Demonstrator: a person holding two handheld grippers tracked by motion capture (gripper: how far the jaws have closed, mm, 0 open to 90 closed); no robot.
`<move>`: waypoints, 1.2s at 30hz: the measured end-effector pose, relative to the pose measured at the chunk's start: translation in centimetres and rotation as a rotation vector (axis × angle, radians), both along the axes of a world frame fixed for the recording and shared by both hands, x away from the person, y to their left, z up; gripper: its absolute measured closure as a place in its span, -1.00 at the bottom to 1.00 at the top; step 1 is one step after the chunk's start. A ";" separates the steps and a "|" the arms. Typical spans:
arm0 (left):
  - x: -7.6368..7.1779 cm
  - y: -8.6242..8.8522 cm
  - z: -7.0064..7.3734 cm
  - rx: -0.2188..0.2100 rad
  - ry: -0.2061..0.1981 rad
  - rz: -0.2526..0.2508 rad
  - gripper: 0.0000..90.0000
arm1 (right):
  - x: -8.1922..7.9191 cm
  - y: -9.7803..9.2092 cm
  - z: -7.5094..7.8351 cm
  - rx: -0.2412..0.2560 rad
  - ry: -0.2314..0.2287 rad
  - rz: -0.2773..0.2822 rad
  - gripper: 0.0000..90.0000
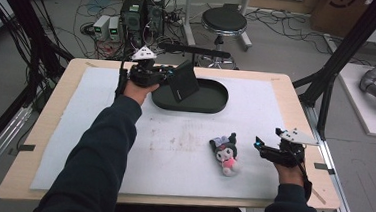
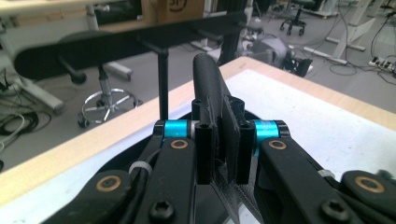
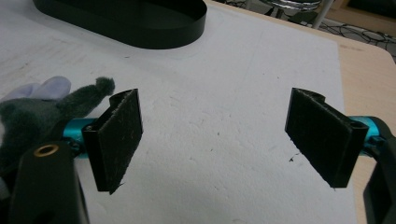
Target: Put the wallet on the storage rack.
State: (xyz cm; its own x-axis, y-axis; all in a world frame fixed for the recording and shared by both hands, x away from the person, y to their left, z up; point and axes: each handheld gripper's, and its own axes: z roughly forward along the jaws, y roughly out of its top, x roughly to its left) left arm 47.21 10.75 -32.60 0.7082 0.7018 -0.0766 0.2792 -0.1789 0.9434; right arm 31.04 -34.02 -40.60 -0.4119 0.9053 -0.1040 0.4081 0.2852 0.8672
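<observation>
L claw (image 1: pixel 170 74) sits upper-center-left of the high view, jaws clamped tight on a flat black pouch (image 1: pixel 183 81), which hangs tilted over the left end of the oval black tray (image 1: pixel 211 103). In the L gripper view the pouch (image 2: pixel 212 88) stands edge-on between the closed pads, rising to frame center, w/ the tray's thin stand post (image 2: pixel 163 84) just behind it at center-left. R claw (image 1: pixel 258 143) is at lower right of the high view, low over the white mat (image 1: pixel 98 145), jaws wide apart & holding nothing; in the R gripper view both pads (image 3: pixel 122 135) show bare mat between them. Plush doll (image 1: pixel 226 153) lies on the mat lower-center-right, just left of the R claw, not touching it; its grey ear (image 3: pixel 88 93) shows at the left edge of the R gripper view beside the left pad. Tray is well apart from the doll, toward the top of the table (image 1: pixel 296 101).
</observation>
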 end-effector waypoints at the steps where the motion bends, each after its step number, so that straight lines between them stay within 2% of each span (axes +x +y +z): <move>1: 0.3 -0.1 -0.4 0.004 0.004 0.001 0.85 | 0.0 0.0 0.0 0.001 0.000 -0.001 -0.57; 3: 0.9 -0.2 -1.2 0.003 0.013 0.011 0.85 | -0.1 -0.1 0.0 0.002 0.001 -0.002 -0.57; 8: 2.4 -0.6 -2.8 -0.076 0.058 0.036 0.85 | -0.2 -0.2 0.0 0.006 0.001 -0.010 -0.57; 12: 3.2 -1.0 -3.9 -0.099 0.075 0.076 0.85 | -0.2 -0.3 0.0 0.005 0.000 -0.013 -0.57; 17: 3.9 -1.6 -5.2 -0.060 0.098 0.090 0.85 | -0.4 -0.3 0.0 0.007 0.002 -0.014 -0.57; 18: 4.0 -1.8 -5.5 -0.056 0.104 0.092 0.84 | -0.4 -0.3 0.0 0.007 0.003 -0.014 -0.57; 20: 4.1 -1.9 -5.7 -0.071 0.098 0.102 0.84 | -0.4 -0.3 0.0 0.005 0.004 -0.013 -0.57; 21: 4.2 -1.9 -5.8 -0.064 0.091 0.109 0.84 | -0.5 -0.3 0.0 0.005 0.003 -0.014 -0.57; 24: 4.5 -1.6 -6.0 -0.035 0.092 0.149 0.83 | -0.5 -0.4 -0.1 0.005 0.003 -0.013 -0.57; 28: 4.8 -0.9 -6.5 0.018 0.129 0.198 0.82 | -0.4 -0.3 -0.1 0.010 0.009 -0.014 -0.57; 30: 4.9 -0.9 -6.8 0.032 0.144 0.200 0.82 | -0.4 -0.3 -0.1 0.007 0.010 -0.010 -0.57; 33: 4.9 -1.5 -7.4 0.075 0.163 0.194 0.82 | -0.4 -0.3 -0.1 0.007 0.011 -0.011 -0.57; 36: 4.8 -2.3 -7.9 0.085 0.170 0.172 0.81 | -0.4 -0.4 -0.1 0.008 0.009 -0.013 -0.57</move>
